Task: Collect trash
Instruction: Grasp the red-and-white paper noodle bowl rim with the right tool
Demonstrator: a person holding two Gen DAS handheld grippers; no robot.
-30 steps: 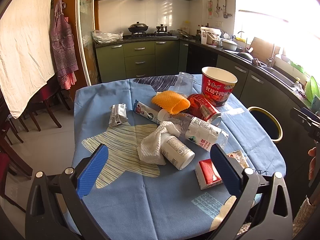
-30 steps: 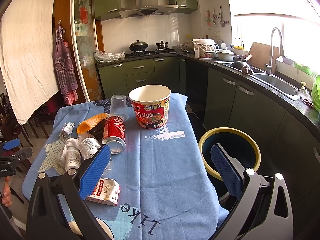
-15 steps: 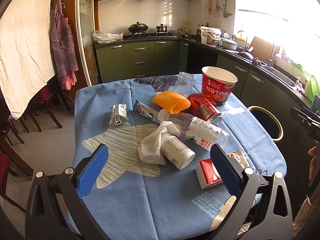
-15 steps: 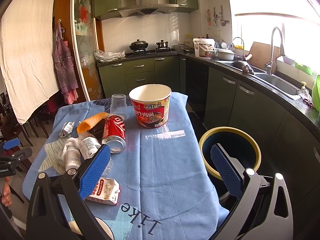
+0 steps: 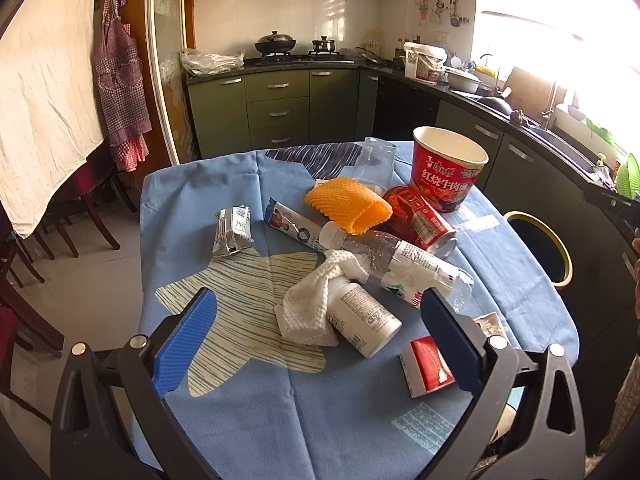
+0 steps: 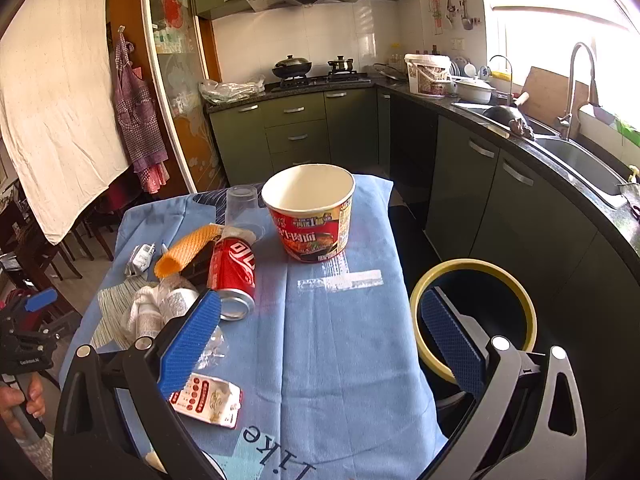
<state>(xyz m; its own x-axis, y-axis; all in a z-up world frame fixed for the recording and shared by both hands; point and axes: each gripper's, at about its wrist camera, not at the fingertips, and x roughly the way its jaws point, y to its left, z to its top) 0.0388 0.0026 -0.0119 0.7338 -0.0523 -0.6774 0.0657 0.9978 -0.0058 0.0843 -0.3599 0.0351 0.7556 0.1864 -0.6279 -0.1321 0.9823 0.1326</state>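
Observation:
Trash lies on a table under a blue cloth (image 5: 312, 420): a red noodle cup (image 5: 448, 168) (image 6: 310, 210), a red soda can (image 5: 420, 218) (image 6: 232, 272) on its side, an orange foam net (image 5: 348, 204), a clear plastic bottle (image 5: 400, 264), a white bottle (image 5: 366, 318) under a white rag (image 5: 310, 304), a small red carton (image 5: 426, 366) (image 6: 208, 398), a silver wrapper (image 5: 232, 230) and a clear cup (image 6: 242, 206). My left gripper (image 5: 320, 336) hangs open over the near edge, nothing between its blue pads. My right gripper (image 6: 320, 336) is open too, beside the yellow-rimmed bin (image 6: 476, 312).
The bin (image 5: 538, 246) stands on the floor right of the table, by dark green cabinets (image 6: 500, 200) with a sink (image 6: 580, 160). Wooden chairs (image 5: 48, 240) stand at the left. A hand (image 6: 20, 396) holds the other gripper at the left edge of the right wrist view.

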